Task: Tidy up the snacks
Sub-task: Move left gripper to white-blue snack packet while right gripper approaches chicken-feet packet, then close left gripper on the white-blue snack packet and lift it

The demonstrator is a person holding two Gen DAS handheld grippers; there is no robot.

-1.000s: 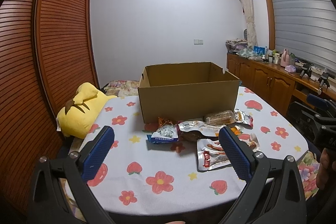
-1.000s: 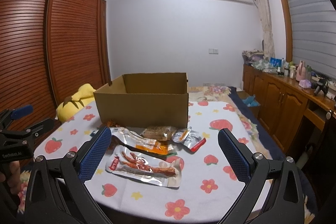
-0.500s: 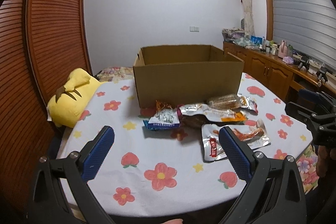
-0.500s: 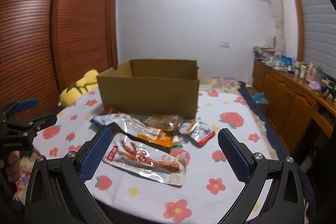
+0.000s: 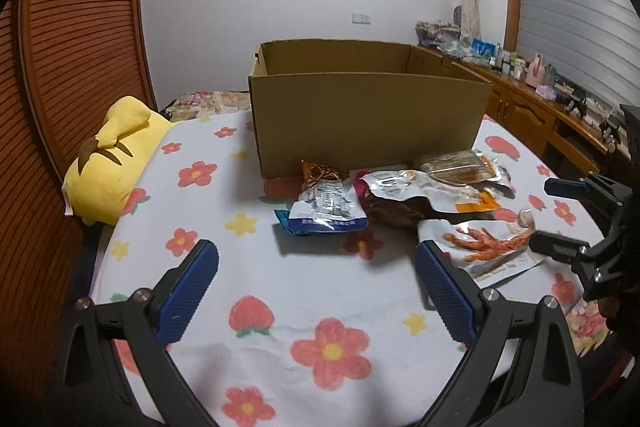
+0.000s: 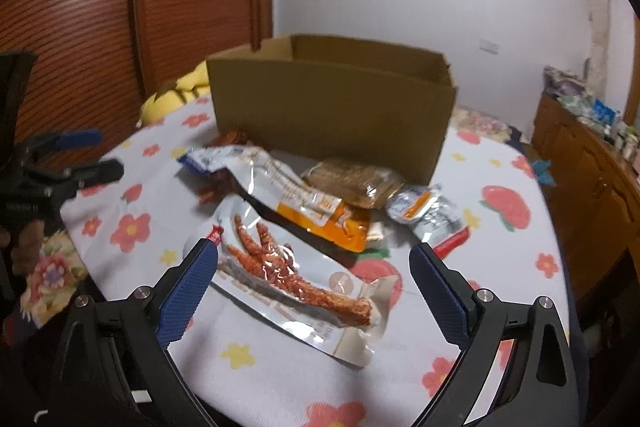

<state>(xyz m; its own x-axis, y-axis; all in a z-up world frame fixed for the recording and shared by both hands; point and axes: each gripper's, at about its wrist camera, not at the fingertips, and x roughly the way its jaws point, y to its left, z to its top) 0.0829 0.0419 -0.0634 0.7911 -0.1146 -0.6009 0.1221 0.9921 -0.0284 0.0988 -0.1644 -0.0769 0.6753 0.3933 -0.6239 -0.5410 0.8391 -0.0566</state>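
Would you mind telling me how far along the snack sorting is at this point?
Nothing looks packed yet: the snack packets all lie on the tablecloth in front of the cardboard box. In hand: the right tool, jaws closing, is lined up over the chicken-feet packet without gripping it. The left tool is open and holds nothing. Every packet remains to be boxed.

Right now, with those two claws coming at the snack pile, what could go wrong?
The right gripper, jaws closing, frames the flat chicken-feet pack lying on the tablecloth; its pads might pinch cloth too or slide off the slick film. The packets overlap: the orange pouch rests partly on others, so lifting one could drag neighbours. The tall cardboard box wall could snag a low carry.
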